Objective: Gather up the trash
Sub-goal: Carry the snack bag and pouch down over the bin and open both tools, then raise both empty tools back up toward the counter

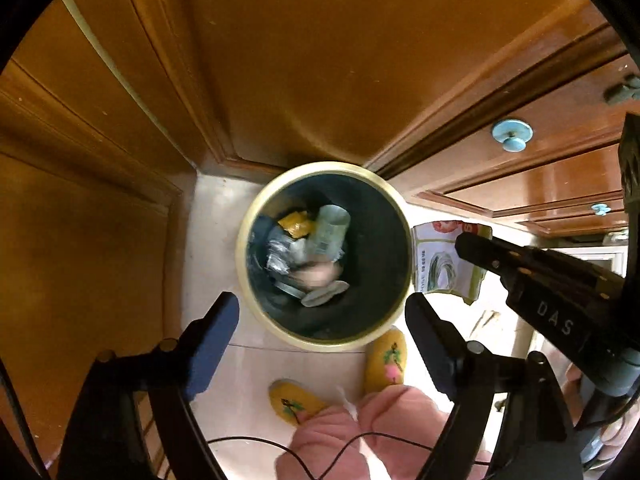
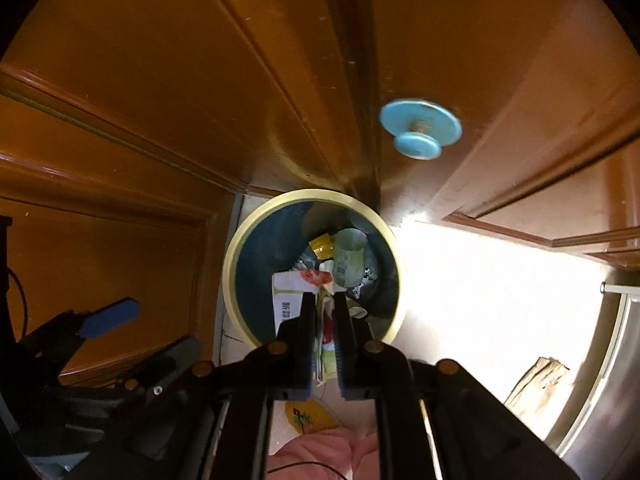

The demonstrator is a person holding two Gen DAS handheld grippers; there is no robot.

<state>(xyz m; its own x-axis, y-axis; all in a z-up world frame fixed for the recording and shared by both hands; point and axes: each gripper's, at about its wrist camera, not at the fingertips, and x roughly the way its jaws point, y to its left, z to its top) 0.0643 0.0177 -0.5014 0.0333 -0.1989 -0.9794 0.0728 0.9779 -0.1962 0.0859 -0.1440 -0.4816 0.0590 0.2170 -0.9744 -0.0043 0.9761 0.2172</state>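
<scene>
Two downward fisheye views over a round bin (image 1: 240, 248) with a cream rim, standing on a pale floor (image 1: 212, 216) in a corner of brown wooden cabinets (image 1: 320, 60).

The left wrist view shows the left gripper (image 1: 322, 304) open wide and empty, its blue-padded fingers at 7 and 5 o'clock of the bin. Trash lies inside the bin: a yellow scrap (image 1: 297, 222), a pale cup (image 1: 330, 228) and blurred silvery pieces. At 3 o'clock, just outside the rim, the right gripper (image 1: 466, 242) pinches a printed wrapper (image 1: 440, 268). Only this view shows both yellow slippers (image 1: 386, 360) and pink-trousered knees (image 1: 340, 436) at 6 o'clock.

The right wrist view shows the right gripper (image 2: 323, 300) closed on the wrapper (image 2: 296, 292), which hangs over the bin (image 2: 236, 256) opening at its 6 o'clock side. Only here does a large blue knob (image 2: 420, 130) show close at 1 o'clock. The left gripper (image 2: 110, 316) shows at 9 o'clock.
</scene>
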